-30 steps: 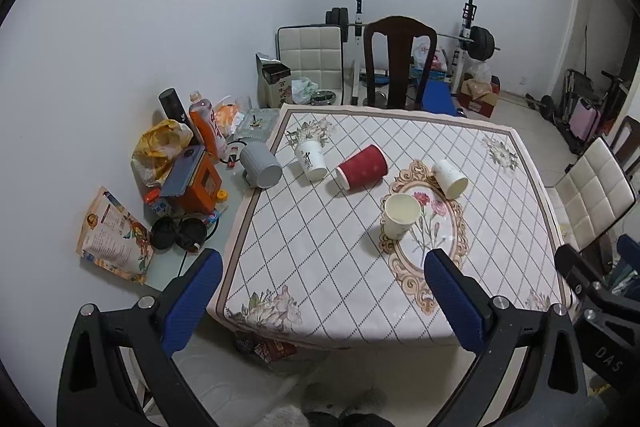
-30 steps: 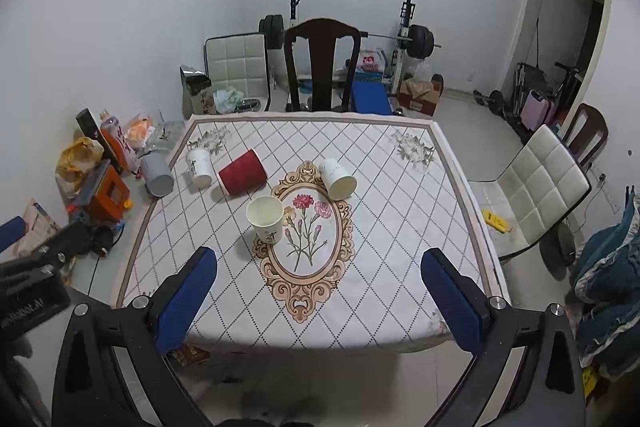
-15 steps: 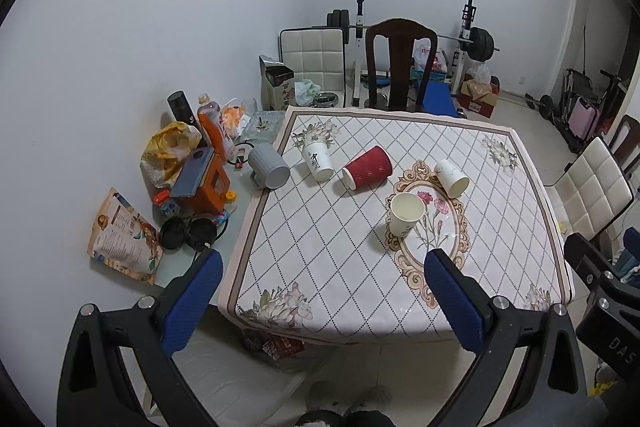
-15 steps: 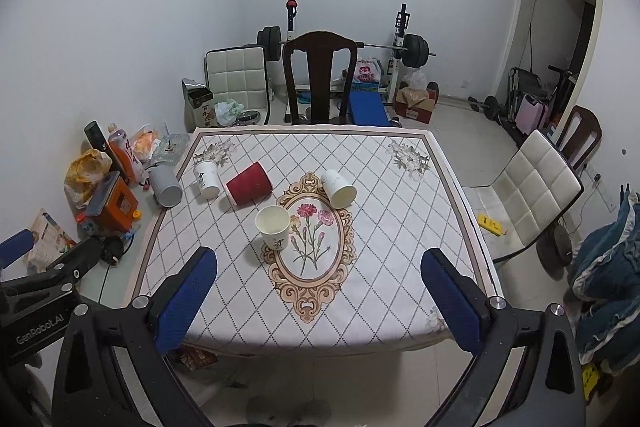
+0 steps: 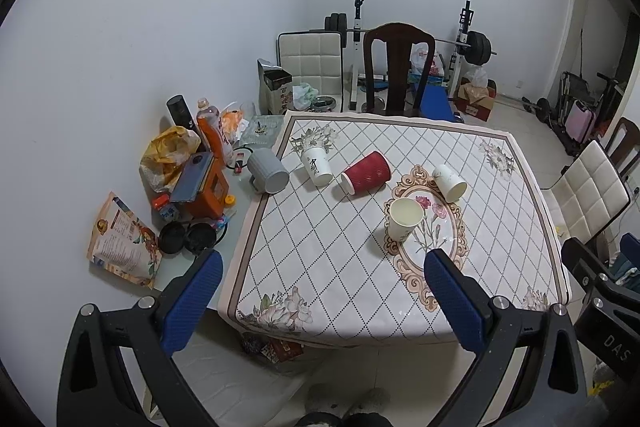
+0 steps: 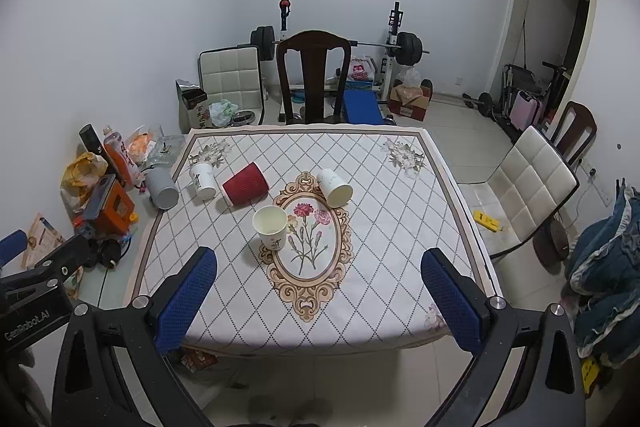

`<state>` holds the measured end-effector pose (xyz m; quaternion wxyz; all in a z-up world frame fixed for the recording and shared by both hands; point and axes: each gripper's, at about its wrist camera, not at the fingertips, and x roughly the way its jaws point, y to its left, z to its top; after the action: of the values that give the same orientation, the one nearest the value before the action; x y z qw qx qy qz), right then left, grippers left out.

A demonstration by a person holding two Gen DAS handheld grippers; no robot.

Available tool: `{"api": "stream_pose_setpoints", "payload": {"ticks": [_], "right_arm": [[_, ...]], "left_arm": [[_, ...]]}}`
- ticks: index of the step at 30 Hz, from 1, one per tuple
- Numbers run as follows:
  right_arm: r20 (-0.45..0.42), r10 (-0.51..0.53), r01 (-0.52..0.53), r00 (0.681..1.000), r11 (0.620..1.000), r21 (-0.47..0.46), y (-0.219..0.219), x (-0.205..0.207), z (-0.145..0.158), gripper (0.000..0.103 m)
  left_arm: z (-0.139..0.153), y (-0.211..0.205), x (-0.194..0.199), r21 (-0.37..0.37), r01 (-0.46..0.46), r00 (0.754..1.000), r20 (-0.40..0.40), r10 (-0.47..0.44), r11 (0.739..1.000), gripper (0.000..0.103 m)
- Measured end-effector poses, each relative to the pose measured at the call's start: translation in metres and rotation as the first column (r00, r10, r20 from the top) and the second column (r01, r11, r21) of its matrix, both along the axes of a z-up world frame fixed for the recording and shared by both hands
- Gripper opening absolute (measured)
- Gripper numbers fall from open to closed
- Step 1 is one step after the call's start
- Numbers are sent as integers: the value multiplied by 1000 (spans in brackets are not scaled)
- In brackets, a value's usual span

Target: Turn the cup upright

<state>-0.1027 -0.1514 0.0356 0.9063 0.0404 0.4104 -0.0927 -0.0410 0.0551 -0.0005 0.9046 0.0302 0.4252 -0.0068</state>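
On the table's patterned cloth (image 5: 320, 259) (image 6: 384, 267) one white paper cup (image 5: 404, 219) (image 6: 271, 227) stands upright. A red cup (image 5: 366, 173) (image 6: 245, 183) lies on its side. A white cup (image 5: 450, 183) (image 6: 335, 187) lies on its side to the right. Another white cup (image 5: 317, 166) (image 6: 202, 179) lies tipped at the left. A grey mug (image 5: 267, 171) (image 6: 161, 187) lies at the cloth's left edge. My left gripper (image 5: 320, 301) and right gripper (image 6: 316, 301) are open, empty, held back from the table's near edge.
Clutter sits left of the cloth: an orange box (image 5: 204, 193), a bottle (image 5: 214, 131), a yellow bag (image 5: 170, 155). A dark wooden chair (image 6: 314, 75) stands behind the table and a white padded chair (image 6: 528, 187) to its right. Gym equipment lines the far wall.
Both grippers have drawn back and up from the table, so it looks smaller and farther. The cups have not moved. Both grippers stay open.
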Motion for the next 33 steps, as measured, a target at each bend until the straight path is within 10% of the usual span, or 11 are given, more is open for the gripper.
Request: {"api": "stream_pose_setpoints", "payload": {"ticks": [33], "right_arm": [[-27,-2,2,1000,1000,16,6,-2,-7,103]], "left_arm": [[2,7,-2,10,-4,1000,-8,4,1000,103]]}}
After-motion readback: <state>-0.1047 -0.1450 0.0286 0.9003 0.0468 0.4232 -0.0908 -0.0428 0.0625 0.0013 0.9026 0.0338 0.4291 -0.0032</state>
